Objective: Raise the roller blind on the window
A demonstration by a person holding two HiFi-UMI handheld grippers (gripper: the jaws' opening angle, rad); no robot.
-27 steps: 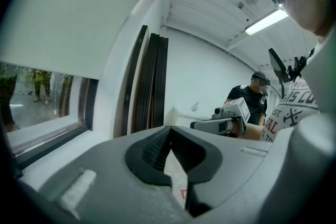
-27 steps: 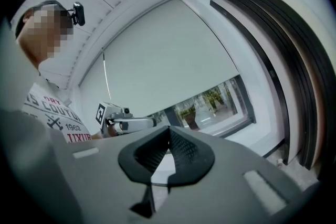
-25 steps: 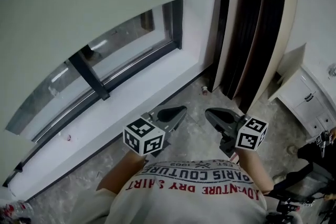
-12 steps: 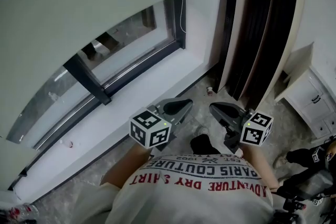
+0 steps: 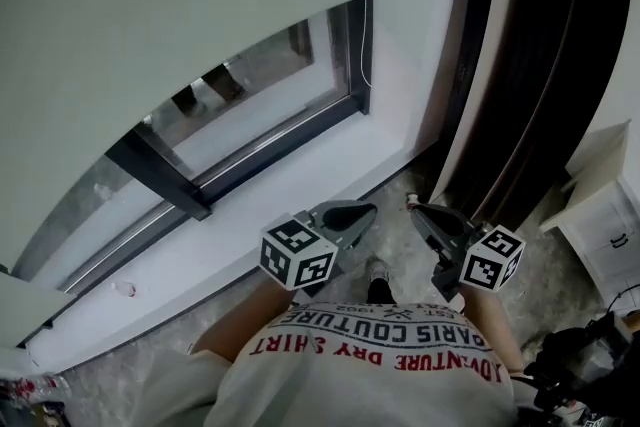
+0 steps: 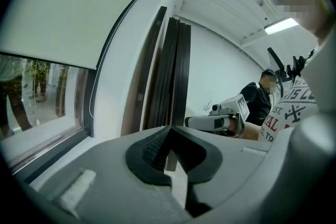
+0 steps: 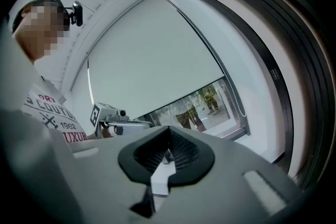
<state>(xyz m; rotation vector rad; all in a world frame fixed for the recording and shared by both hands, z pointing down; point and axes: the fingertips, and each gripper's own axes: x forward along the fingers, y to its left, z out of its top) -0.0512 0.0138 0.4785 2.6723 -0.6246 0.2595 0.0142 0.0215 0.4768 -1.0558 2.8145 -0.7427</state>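
Head view has swung toward the window's right end since a second ago. The roller blind (image 5: 150, 35) fills more of the top, its hem still down over the upper glass (image 5: 250, 105). A thin pull cord (image 5: 366, 25), out of sight a second ago, now hangs down the dark frame at the blind's right edge. Both grippers have come nearer the white sill (image 5: 250, 225).

The left gripper (image 5: 350, 213) and right gripper (image 5: 425, 217) point at the wall side by side. Each has its jaws pressed together with nothing between them, as the left gripper view and right gripper view show. Blind and cord sit ahead of and above the jaws, well apart from them, with the sill lying between.

A dark curtain (image 5: 530, 65) stands just right of the right jaws, and a white cabinet (image 5: 605, 205) further right. The person's shoe (image 5: 377, 270) shows on the floor below the gap between the grippers. Left gripper view catches a second person (image 6: 257, 102) beyond the right gripper.
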